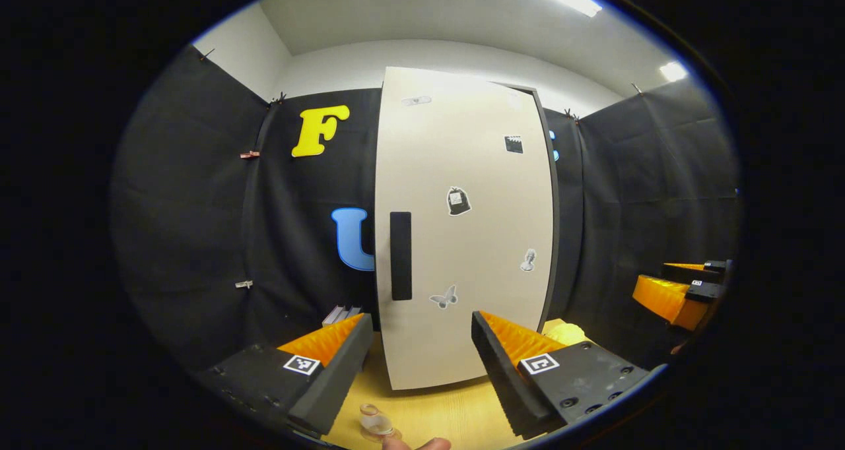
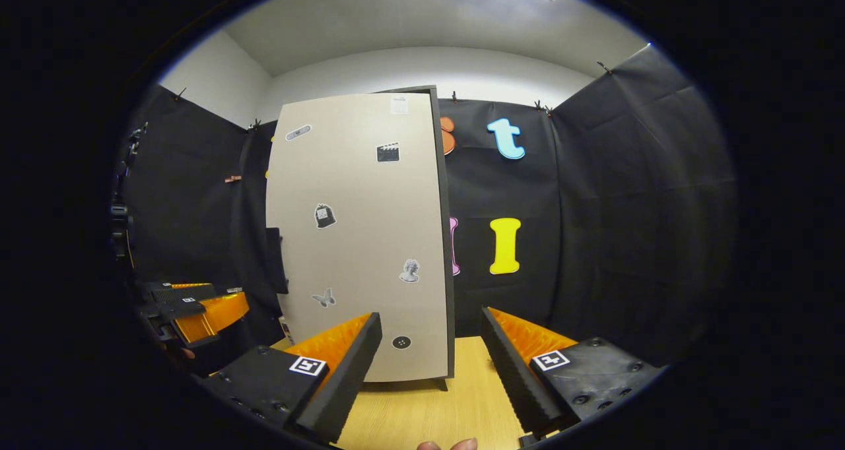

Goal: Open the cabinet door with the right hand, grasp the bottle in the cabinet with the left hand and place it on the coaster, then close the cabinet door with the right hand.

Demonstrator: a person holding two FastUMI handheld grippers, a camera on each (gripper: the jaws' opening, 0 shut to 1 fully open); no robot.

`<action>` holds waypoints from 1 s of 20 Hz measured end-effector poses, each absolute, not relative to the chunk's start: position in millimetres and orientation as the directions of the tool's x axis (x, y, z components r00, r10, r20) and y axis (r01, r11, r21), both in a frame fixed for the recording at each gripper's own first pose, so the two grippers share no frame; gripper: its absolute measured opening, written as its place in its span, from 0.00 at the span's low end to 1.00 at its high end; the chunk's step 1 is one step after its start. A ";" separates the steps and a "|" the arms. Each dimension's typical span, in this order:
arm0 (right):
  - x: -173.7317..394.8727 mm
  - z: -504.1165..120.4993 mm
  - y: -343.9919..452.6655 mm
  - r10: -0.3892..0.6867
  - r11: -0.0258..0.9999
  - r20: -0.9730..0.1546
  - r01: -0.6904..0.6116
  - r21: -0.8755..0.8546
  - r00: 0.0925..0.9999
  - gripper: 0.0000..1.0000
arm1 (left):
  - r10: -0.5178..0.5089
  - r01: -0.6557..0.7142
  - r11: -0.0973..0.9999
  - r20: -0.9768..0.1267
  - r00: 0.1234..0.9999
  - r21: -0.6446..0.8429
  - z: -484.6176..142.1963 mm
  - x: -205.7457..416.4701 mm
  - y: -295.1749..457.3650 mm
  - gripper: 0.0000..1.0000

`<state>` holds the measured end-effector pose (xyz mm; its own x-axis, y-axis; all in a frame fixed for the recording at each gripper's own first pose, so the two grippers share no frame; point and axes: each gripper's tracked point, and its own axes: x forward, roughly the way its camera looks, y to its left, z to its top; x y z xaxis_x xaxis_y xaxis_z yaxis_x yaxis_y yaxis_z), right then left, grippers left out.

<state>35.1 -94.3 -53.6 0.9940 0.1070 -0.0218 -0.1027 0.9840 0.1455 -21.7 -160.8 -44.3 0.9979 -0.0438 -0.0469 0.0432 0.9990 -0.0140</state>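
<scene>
Cabinet door closed, 2 grippers apart.

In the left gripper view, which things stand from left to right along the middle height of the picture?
Black door handle → butterfly sticker → bust sticker → the other tool, farther off at the right edge.

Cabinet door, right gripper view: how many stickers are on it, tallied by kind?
Butterfly: 1
Bust: 1
Bag: 1
Clapperboard: 1
Sticking plaster: 1
Dark round button: 1
Pale label at the top: 1
Total: 7 on the cabinet door
</scene>
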 end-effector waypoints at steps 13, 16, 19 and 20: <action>36.9 -59.2 -119.3 0.176 0.975 -0.026 -0.170 0.143 0.984 0.97 | 0.004 -0.002 0.999 -0.053 0.999 0.037 -40.3 -18.8 -189.0 0.95; 37.7 -61.3 -116.1 0.192 0.971 -0.033 -0.186 0.149 0.981 0.97 | -0.010 0.012 0.999 -0.053 0.999 0.053 -40.7 -18.5 -196.4 0.95; 36.6 -60.5 -113.1 0.214 0.968 -0.030 -0.207 0.145 0.976 0.98 | -0.017 0.020 0.998 -0.054 0.998 0.054 -42.5 -17.2 -201.2 0.95; 35.5 -61.7 -111.7 0.220 0.966 -0.031 -0.213 0.144 0.975 0.98 | -0.020 0.022 0.999 -0.055 0.998 0.049 -42.9 -16.8 -203.5 0.95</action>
<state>35.5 -111.7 -61.7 0.9750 0.2200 -0.0306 -0.2135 0.9663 0.1440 -16.8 -203.5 -42.9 0.9983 -0.0196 -0.0548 0.0223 0.9986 0.0490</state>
